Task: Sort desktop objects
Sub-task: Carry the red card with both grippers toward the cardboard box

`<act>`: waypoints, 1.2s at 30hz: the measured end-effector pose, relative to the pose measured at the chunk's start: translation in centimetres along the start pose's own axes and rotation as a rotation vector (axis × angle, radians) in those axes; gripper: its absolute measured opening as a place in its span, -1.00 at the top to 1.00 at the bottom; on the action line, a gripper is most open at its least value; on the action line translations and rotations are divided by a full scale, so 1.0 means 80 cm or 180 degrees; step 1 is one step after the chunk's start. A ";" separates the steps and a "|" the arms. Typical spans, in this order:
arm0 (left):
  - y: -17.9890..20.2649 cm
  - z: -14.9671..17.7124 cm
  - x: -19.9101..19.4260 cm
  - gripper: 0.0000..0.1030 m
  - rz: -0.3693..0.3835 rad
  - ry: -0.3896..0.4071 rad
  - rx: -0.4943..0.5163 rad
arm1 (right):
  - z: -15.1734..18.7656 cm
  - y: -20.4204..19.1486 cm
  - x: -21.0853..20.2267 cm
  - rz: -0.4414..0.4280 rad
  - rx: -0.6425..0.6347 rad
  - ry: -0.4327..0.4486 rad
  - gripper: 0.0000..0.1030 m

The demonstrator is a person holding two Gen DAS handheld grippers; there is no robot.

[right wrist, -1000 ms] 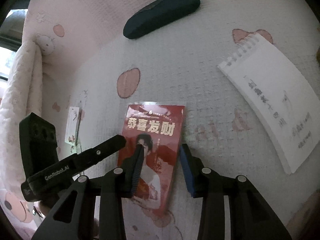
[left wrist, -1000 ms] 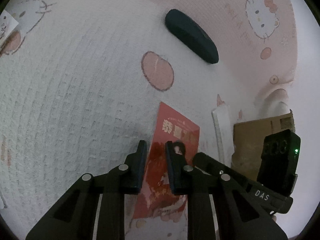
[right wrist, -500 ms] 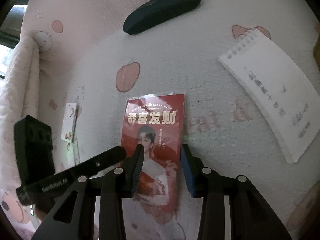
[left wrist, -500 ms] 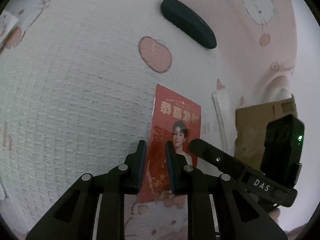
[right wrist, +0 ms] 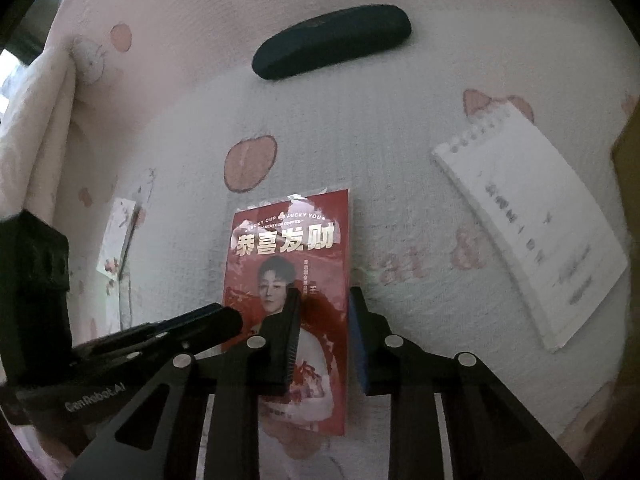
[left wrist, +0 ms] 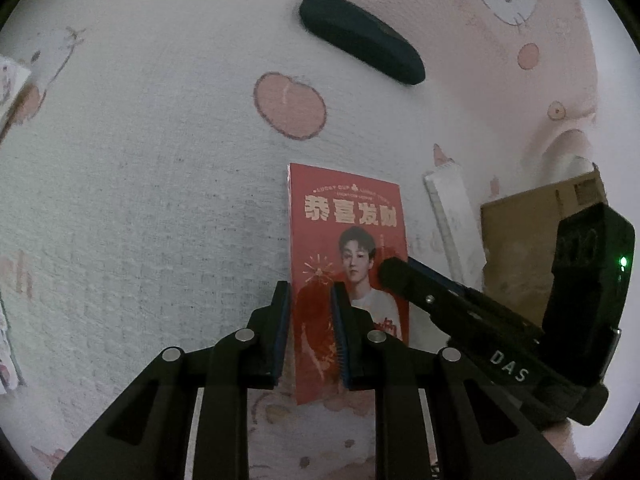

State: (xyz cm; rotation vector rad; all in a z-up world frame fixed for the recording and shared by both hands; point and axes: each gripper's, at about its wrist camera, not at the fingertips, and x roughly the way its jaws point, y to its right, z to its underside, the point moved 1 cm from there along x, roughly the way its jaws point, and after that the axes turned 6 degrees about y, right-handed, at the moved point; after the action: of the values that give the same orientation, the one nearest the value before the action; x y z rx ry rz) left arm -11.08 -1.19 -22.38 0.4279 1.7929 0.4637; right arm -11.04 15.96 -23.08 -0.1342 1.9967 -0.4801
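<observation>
A red card (left wrist: 348,216) with gold lettering and a portrait lies flat on the white quilted cloth (left wrist: 140,200). My left gripper (left wrist: 310,288) hovers over the card's left edge with its jaws a narrow gap apart, the red showing between them. My right gripper (right wrist: 324,296) sits over the card (right wrist: 288,240) at its right edge. Its jaws are closing, with the card's right strip between them and the right pad beside the edge. Each gripper shows in the other's view: the right gripper (left wrist: 394,270) and the left gripper (right wrist: 224,318). I cannot tell whether any pad presses on the card.
A dark glasses case (right wrist: 332,40) lies beyond the card. A white spiral notepad (right wrist: 532,220) lies to its right and a small printed card (right wrist: 116,236) to its left. A cardboard box (left wrist: 540,216) stands at the right edge. Pink patterned fabric rises behind.
The right gripper's jaws have drawn closer together over the card's right side. Both views have tipped so more of the card shows. The card has stayed in place.
</observation>
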 end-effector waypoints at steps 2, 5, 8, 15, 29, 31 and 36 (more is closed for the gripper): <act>-0.008 0.000 0.004 0.58 0.0084 -0.0015 -0.0110 | 0.000 0.006 0.001 -0.0052 0.0032 -0.0056 0.61; -0.022 -0.003 0.007 0.42 0.0314 -0.0057 -0.0354 | 0.001 0.015 0.006 -0.0139 0.0111 -0.0109 0.64; -0.034 -0.005 0.009 0.42 0.0454 -0.0104 -0.0623 | 0.001 0.023 0.005 -0.0199 0.0272 -0.0098 0.64; -0.019 0.001 0.007 0.43 0.0273 0.0028 -0.0636 | 0.003 0.020 0.004 -0.0183 0.0284 -0.0015 0.64; 0.037 -0.016 -0.044 0.71 0.0305 0.0576 -0.0258 | -0.028 0.001 -0.062 -0.0083 0.0098 0.0448 0.64; 0.048 -0.019 -0.057 0.71 0.0377 0.0670 -0.0212 | -0.036 -0.004 -0.077 -0.0096 0.0045 0.0530 0.64; 0.073 -0.025 -0.082 0.71 0.0651 0.0806 -0.0210 | -0.053 -0.014 -0.121 -0.0036 -0.0074 0.0725 0.64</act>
State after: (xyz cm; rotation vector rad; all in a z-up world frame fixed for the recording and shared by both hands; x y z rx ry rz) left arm -11.00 0.23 -13.48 0.5279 1.9792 0.7456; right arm -10.41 19.00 -12.89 -0.1091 2.2257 -0.4975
